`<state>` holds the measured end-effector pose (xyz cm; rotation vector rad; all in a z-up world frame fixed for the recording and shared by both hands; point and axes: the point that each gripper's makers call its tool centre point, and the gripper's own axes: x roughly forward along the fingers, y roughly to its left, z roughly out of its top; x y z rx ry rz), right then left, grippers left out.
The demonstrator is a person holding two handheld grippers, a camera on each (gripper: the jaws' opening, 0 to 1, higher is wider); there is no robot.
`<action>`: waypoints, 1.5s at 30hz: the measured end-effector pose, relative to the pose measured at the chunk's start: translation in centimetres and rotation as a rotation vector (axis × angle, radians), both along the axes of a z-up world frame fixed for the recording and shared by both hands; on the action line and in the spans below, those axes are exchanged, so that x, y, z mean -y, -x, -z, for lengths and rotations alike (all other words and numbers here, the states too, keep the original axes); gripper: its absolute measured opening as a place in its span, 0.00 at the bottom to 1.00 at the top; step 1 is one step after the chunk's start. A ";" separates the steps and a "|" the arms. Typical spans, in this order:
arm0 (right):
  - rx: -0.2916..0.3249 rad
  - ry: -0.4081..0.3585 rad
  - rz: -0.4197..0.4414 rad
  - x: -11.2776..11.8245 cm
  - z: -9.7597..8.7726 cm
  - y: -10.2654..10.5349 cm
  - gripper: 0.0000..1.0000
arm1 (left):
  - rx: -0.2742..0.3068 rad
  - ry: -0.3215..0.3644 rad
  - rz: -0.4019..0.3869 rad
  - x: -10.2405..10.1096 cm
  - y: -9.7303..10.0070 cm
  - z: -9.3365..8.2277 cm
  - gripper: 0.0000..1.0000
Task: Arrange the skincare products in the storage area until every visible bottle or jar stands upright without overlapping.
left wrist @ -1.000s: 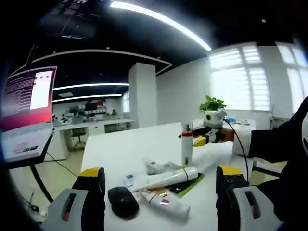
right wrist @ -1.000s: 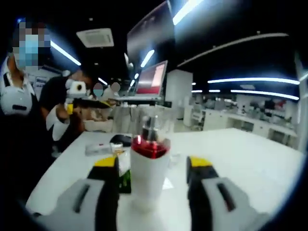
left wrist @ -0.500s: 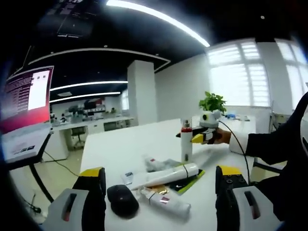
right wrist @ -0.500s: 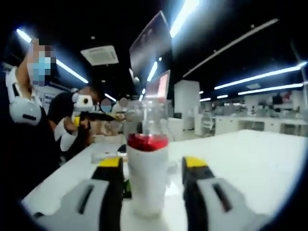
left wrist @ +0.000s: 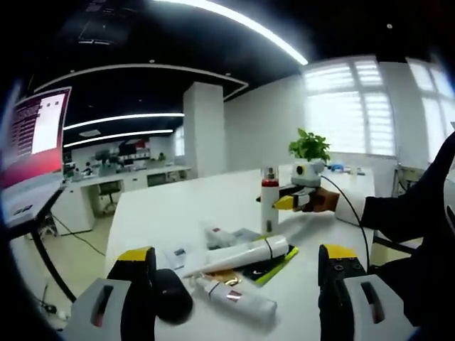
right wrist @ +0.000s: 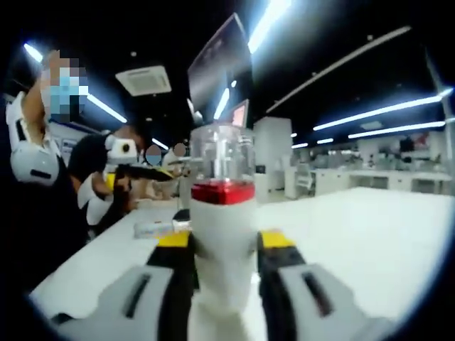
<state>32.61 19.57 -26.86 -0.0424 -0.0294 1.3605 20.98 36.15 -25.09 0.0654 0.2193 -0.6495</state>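
Right gripper view: a white plastic bottle with a red collar and clear cap (right wrist: pixel 222 213) is seen upright between the jaws of the right claw (right wrist: pixel 224 245), which are pressed against its sides, so the bottle is judged to be pinched. In the left gripper view the same bottle is found at about 1 o'clock from the middle, standing on the white surface (left wrist: pixel 178 213) with the right claw against it. The left claw (left wrist: pixel 238 280) is held spread wide and holds nothing.

Near the left claw, a long white tube (left wrist: pixel 238 254) is lying on its side across a green and black flat packet (left wrist: pixel 266 264), a smaller white bottle with a red label (left wrist: pixel 234 298) is lying at 6 o'clock, and another small white container (left wrist: pixel 215 233) lies beyond them. A black round object (left wrist: pixel 170 297) rests beside the left jaw.

One bottle is judged to be upright; at least three items remain to be stood up and separated, so the task is at an early stage.
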 end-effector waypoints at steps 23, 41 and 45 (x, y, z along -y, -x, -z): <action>0.004 0.021 0.137 -0.3 0.1 -0.9 0.33 | 0.026 0.021 0.019 0.2 0.3 -0.5 0.95; -0.024 0.030 0.241 0.6 0.1 -1.2 0.32 | 0.023 0.042 0.016 0.3 -0.1 -0.4 0.94; -0.018 0.027 0.243 0.7 0.0 -1.1 0.32 | 0.022 0.043 0.017 0.4 0.0 -0.3 0.94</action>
